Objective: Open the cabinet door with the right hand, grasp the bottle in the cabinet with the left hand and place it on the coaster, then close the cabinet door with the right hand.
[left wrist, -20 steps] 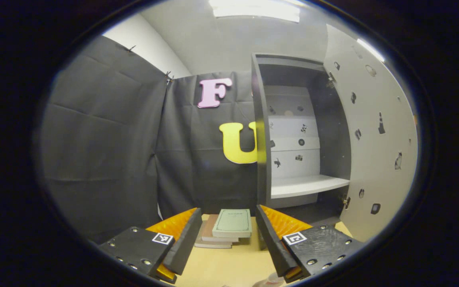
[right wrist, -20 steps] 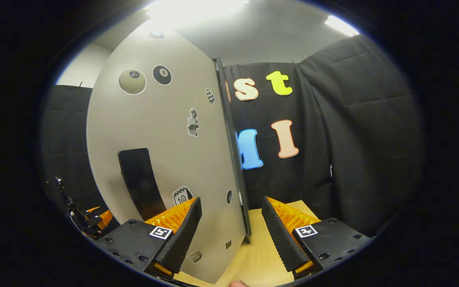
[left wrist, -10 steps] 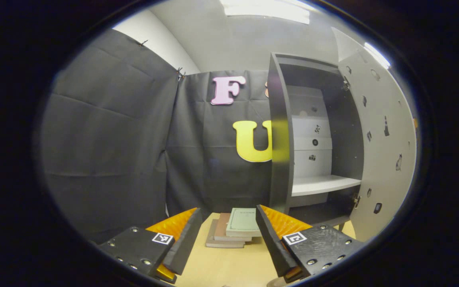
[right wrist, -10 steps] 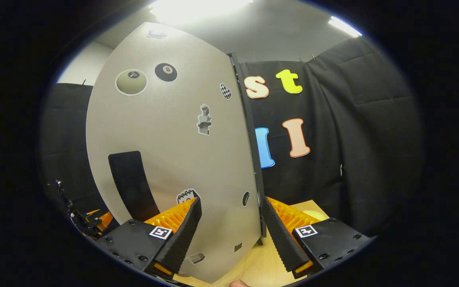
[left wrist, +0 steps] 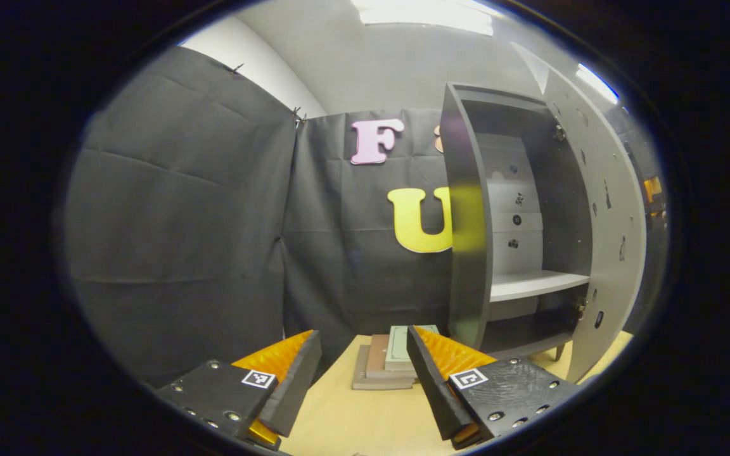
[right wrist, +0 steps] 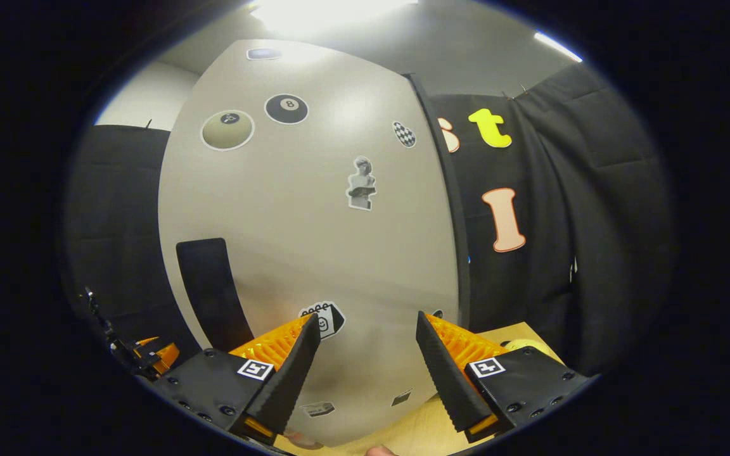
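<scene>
My right tongs (right wrist: 362,354) gape empty just before the sticker-dotted grey cabinet door (right wrist: 314,253), its hinge edge lying rightward

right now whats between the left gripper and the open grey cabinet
In the left gripper view, a stack of books lies on the wooden table between the left gripper and the grey cabinet.

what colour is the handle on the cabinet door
Black: the handle is a dark vertical strip on the light grey cabinet door, clearest in the right gripper view.
</scene>
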Motion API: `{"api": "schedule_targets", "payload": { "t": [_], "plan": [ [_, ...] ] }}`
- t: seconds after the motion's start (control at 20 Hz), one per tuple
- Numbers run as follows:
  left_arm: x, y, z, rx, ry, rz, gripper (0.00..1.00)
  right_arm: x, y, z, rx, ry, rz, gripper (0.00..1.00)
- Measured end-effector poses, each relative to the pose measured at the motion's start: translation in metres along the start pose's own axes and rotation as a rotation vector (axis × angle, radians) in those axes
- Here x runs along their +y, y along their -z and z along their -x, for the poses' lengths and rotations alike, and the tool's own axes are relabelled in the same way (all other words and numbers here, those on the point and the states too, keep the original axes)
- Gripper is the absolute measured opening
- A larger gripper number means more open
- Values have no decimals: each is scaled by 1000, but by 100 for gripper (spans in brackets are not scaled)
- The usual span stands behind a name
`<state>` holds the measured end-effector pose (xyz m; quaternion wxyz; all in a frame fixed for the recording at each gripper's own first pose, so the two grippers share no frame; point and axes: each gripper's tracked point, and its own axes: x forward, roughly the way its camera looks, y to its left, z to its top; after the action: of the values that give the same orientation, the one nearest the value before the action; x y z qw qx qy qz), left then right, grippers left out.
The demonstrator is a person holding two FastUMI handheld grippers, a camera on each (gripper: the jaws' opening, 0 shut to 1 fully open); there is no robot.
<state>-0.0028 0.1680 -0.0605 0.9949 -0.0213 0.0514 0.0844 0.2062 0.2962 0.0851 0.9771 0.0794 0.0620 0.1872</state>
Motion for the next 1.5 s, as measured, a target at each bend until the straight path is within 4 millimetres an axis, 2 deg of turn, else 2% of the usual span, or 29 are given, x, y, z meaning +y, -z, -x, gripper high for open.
{"api": "schedule_targets", "payload": {
  "t": [0.05,0.3,0.6,0.85,1.0,1.2,1.3,1.35,1.5],
  "plan": [
    [7,5,0,9,-13,-3,84,4,3,-9,0,-11,4,96],
    [47,16,12,34,-83,-13,82,36,16,-51,7,-20,73,97],
    [92,22,25,49,-165,-12,82,49,18,-88,-24,22,126,97],
    [108,24,33,52,-191,-21,82,53,18,-104,-34,48,122,97],
    [107,24,32,49,-190,-30,82,57,18,-114,-43,52,124,97],
    [93,20,24,49,-155,-38,82,59,19,-107,-38,48,116,97],
    [79,13,19,40,-130,-42,82,58,16,-95,-40,29,119,98],
    [70,8,16,35,-117,-45,82,56,14,-84,-46,24,130,99],
    [39,-6,9,18,-97,-54,82,41,8,-26,-58,9,179,98]
  ]
}}
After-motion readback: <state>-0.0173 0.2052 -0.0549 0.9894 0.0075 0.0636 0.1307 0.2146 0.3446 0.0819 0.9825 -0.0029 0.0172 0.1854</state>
